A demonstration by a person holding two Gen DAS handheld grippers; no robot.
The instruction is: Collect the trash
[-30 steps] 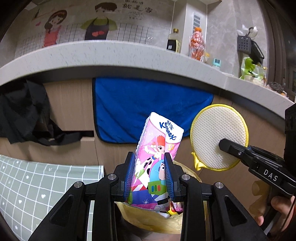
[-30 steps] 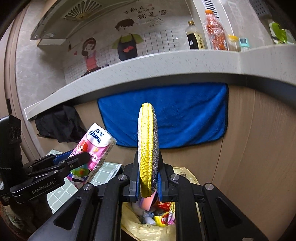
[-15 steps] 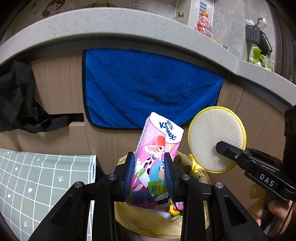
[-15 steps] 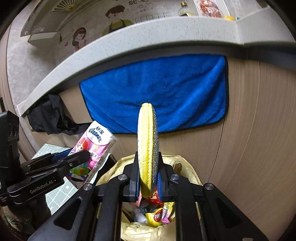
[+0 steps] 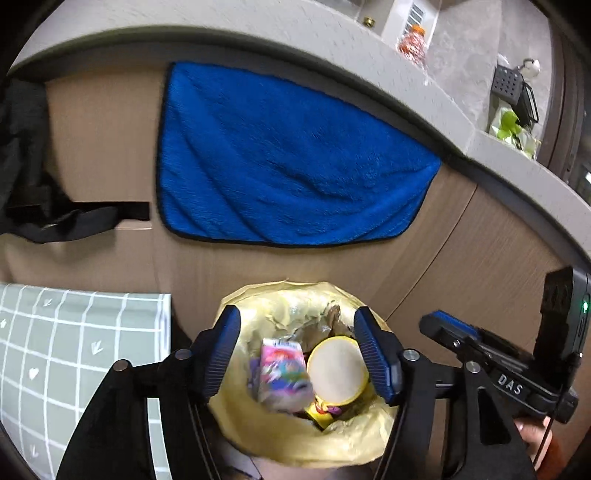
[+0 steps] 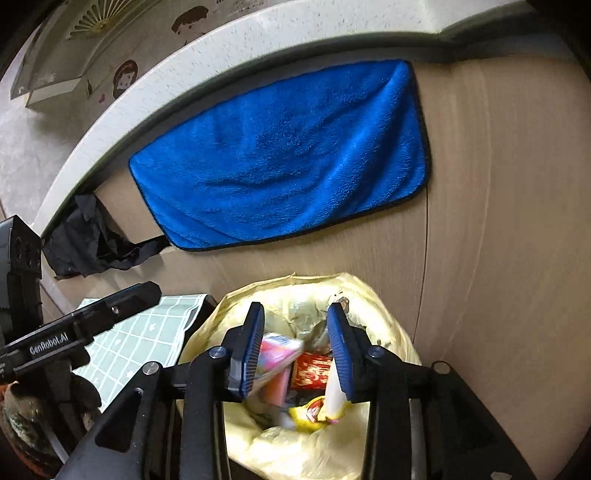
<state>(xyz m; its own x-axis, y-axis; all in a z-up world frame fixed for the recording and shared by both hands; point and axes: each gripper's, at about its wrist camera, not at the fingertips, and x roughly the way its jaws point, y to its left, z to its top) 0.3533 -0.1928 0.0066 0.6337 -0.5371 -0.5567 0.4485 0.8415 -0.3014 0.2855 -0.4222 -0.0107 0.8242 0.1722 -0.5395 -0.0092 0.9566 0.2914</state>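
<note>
Left claw [image 5: 297,354]: jaws opening, nothing between the pads, released. Right claw [image 6: 295,354]: also opening, empty. Both sit over the yellow trash bag [image 5: 258,432]. Tissue pack [image 5: 282,373] and round scrub pad [image 5: 336,369] lie loose inside the bag, side by side on other wrappers, blurred. Behind the bag: wood cabinet front with blue towel [image 5: 288,162] hanging under the table [image 5: 229,18] edge. Grid-pattern mat [image 5: 74,354] left of the bag.

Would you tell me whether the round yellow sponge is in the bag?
In: the sponge lies inside the yellow bag, beside the tissue pack.
</note>
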